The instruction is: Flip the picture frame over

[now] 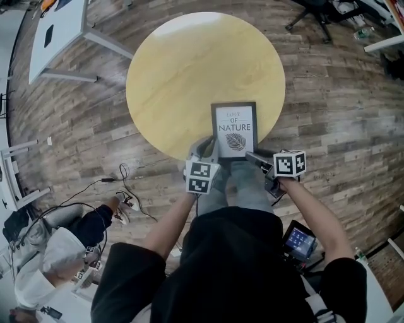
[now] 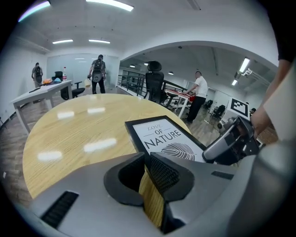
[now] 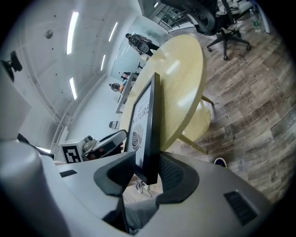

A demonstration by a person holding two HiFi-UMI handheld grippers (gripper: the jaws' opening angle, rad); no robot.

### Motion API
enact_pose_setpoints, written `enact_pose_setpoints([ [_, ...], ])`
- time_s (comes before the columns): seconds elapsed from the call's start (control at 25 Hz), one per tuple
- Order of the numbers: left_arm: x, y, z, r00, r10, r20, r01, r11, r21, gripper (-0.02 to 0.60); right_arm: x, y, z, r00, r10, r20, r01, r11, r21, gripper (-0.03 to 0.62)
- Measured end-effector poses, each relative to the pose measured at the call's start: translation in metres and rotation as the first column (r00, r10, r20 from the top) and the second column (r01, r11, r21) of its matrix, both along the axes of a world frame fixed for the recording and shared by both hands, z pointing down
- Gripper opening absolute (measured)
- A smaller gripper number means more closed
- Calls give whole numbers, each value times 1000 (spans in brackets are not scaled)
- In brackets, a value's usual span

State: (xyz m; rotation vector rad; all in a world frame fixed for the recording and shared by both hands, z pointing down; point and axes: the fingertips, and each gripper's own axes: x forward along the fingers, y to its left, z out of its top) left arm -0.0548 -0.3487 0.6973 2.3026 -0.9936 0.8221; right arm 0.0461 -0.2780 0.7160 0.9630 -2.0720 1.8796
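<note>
A black picture frame (image 1: 234, 126) with a "NATURE" leaf print lies face up at the near edge of the round yellow table (image 1: 189, 63). My left gripper (image 1: 207, 146) is at its near left corner. In the left gripper view the jaws (image 2: 144, 157) stand shut, tips at the corner of the frame (image 2: 162, 136), with table wood (image 2: 69, 134) showing behind them. My right gripper (image 1: 252, 156) is at the near right corner. In the right gripper view the frame (image 3: 148, 125) stands edge-on between the jaws (image 3: 147, 173). One pad is against its back and a small gap shows on the print side.
A white desk (image 1: 60, 31) stands at the far left and an office chair (image 1: 312, 16) at the far right. A person (image 1: 63, 246) crouches on the floor at lower left, beside cables (image 1: 120, 176). A small screen (image 1: 298, 241) sits by my right elbow.
</note>
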Motion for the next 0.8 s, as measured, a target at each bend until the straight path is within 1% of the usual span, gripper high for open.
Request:
enact_pose_setpoints([
  [0.08, 3, 0, 0, 1000, 9, -1, -9, 1000, -1, 26, 6, -5, -10, 1000, 12, 1, -12, 999, 35, 146],
  [0.16, 5, 1, -1, 1000, 15, -3, -15, 1000, -5, 25, 9, -12, -28, 999, 31, 28, -33, 996, 83, 119],
  [0.28, 11, 4, -3, 999, 40, 0, -40, 999, -3, 25, 13, -24, -60, 995, 58, 83, -71, 984, 161, 92],
  [0.36, 18, 5, -4, 998, 60, -6, -60, 998, -4, 25, 14, -33, -78, 995, 63, 80, -78, 975, 209, 82],
  [0.44, 23, 5, -8, 997, 70, -19, -70, 998, -2, 25, 14, -39, -90, 998, 53, 35, -60, 965, 254, 78],
  [0.56, 28, 4, -17, 997, 57, -42, -57, 998, 16, 25, 16, -44, -101, 997, 40, -72, -16, 951, 308, 78],
  [0.68, 25, 2, -31, 997, 22, -69, -20, 999, 36, 25, 19, -48, -110, 983, 43, -177, 23, 934, 356, 78],
  [0.8, 16, -3, -50, 995, -20, -98, 26, 998, 65, 25, 18, -52, -118, 960, 52, -276, 65, 915, 397, 78],
])
